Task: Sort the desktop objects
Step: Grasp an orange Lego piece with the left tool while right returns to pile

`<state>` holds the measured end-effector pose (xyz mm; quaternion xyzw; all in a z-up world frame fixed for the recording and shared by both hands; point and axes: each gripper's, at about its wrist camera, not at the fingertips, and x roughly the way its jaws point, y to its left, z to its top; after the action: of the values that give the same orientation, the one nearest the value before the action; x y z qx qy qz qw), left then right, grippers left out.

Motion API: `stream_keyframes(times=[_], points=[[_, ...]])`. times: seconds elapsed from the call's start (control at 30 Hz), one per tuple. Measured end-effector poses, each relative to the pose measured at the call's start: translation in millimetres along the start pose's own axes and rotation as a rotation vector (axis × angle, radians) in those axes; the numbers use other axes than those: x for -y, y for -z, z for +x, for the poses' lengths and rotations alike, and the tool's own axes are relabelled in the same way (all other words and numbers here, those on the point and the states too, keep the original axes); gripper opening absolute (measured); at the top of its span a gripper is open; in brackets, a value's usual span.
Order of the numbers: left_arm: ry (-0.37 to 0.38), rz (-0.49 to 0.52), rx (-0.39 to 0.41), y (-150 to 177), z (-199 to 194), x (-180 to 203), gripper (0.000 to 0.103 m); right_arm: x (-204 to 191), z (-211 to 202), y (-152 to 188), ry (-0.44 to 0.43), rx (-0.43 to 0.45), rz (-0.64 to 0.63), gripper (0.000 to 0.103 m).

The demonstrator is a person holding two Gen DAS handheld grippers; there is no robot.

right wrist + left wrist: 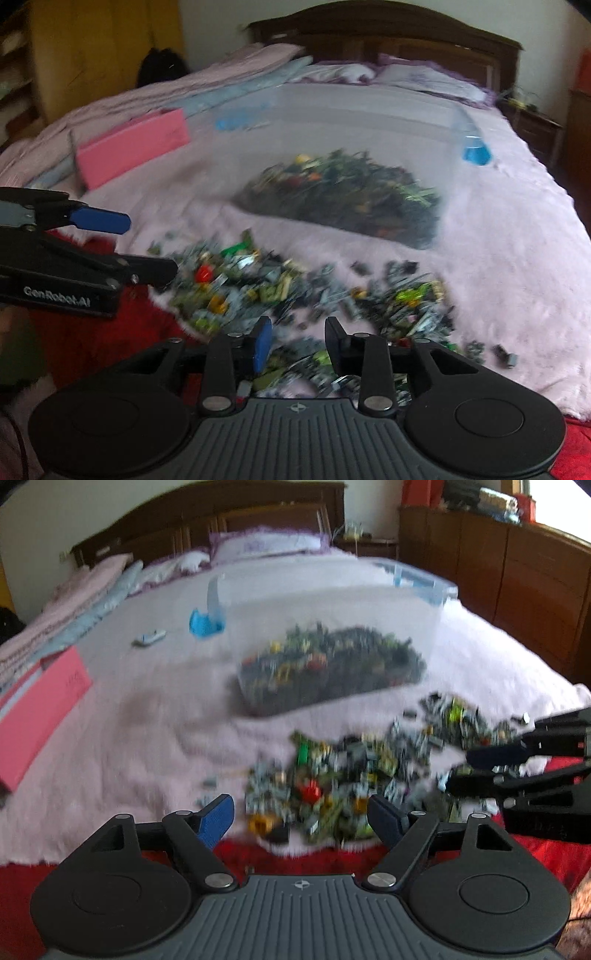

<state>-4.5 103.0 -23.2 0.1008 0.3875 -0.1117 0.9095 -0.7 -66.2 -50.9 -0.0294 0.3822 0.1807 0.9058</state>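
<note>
Pile (354, 779): loose small toy pieces, blurred, lower centre of both views, spread left to right on the pink blanket (129, 720).
Bin (332, 635): clear, part filled with like pieces, beyond the pile, upper centre.
Left gripper (301, 814): wide open, empty, pile just ahead between its fingers.
Right gripper (297, 343): part open, nothing seen held, over the pile's near edge; judged the nearer.
</note>
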Motion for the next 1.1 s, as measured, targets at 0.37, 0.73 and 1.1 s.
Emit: stream_keyframes(times=[0.37,0.73,1.1], points=[[-0.025,-0.029,-0.032,11,18,-11,0.078,-9,11,7,-0.044,-0.068,-0.014,0.033],[0.011,-0.15,-0.076,12,37,-38,0.035,-7,15,8,-0.034,-0.084,-0.012,0.033],[0.033,-0.177,-0.07,10,43,-44,0.016,-11,21,7,-0.037,-0.093,-0.027,0.033]])
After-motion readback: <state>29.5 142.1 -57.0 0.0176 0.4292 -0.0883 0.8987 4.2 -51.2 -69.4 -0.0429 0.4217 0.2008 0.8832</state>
